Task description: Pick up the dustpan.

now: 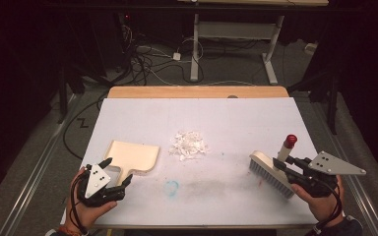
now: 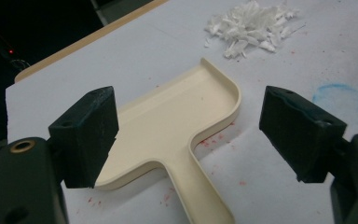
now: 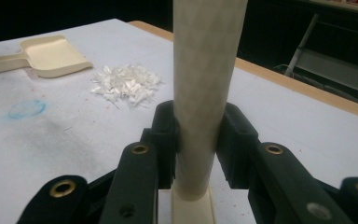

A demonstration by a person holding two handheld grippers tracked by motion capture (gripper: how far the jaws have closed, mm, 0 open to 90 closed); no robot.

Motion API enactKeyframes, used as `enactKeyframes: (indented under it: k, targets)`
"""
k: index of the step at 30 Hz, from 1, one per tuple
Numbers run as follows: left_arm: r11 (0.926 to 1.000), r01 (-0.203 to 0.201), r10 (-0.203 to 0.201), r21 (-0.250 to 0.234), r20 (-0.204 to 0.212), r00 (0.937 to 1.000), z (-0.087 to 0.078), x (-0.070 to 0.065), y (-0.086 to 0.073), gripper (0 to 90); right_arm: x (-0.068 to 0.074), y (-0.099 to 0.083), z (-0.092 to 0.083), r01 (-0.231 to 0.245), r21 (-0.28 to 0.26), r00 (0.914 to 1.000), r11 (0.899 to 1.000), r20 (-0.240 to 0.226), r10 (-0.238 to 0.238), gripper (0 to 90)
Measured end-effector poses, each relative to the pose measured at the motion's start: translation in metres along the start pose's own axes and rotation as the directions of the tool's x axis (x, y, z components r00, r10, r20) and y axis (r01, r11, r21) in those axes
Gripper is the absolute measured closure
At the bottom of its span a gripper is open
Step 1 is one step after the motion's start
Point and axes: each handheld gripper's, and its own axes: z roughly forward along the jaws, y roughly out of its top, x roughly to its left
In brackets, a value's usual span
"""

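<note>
the table [image 1: 275, 118] is covered with a white sheet, and a strip of light wood shows along its far edge. the sheet is not clean: there is a faint blue ring [image 1: 172, 186] near the front, a grey smudge beside it toward the right, and small red specks around the tools. near the middle lies a small pile of white paper scraps [image 1: 188, 144].

the cream plastic dustpan [image 1: 133, 156] lies flat on the sheet, to the left of the pile and apart from it, with its short handle pointing toward the person. the left gripper [image 1: 117, 172] is at this handle. in the left gripper view its jaws stand wide open, one on each side of the handle, and the pads do not touch it.

the right gripper [image 1: 281, 164] is at the right side of the table. its jaws are closed on the pale handle of the cream hand brush with grey bristles and a red cap [image 1: 270, 169]. the brush stands with the bristles down on the sheet, well to the right of the pile, and the handle rises tilted away from the person.

the room around is dark. behind the table there is a grey floor with many loose cables [image 1: 147, 59] and the white metal legs of another table [image 1: 195, 44].
</note>
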Motion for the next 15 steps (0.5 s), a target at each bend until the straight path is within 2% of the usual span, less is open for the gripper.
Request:
enactKeyframes:
  k: [6, 11, 13, 15]
  targets:
    - [0.9996, -0.014, 0.013, 0.025, 0.011, 0.9999, 0.003, -0.002, -0.001, 18.5, 0.000, 0.001, 0.000, 0.001, 0.009, 1.0000, 1.000, 0.003, -0.001, 71.1]
    - [0.9974, 0.003, -0.004, 0.072, 0.017, 0.9998, 0.008, 0.002, -0.004, 18.3, 0.000, 0.001, 0.002, 0.004, 0.016, 1.0000, 1.000, 0.004, -0.004, 71.1]
    - [0.9915, 0.015, -0.014, 0.129, -0.006, 0.9999, 0.010, 0.006, -0.005, 18.7, 0.000, 0.001, 0.003, 0.005, 0.020, 1.0000, 1.000, 0.003, -0.006, 71.2]
    - [0.9795, 0.082, -0.077, 0.184, -0.034, 0.9964, 0.010, 0.016, -0.007, 19.1, 0.001, 0.001, 0.003, 0.005, 0.023, 1.0000, 1.000, 0.007, -0.006, 71.2]
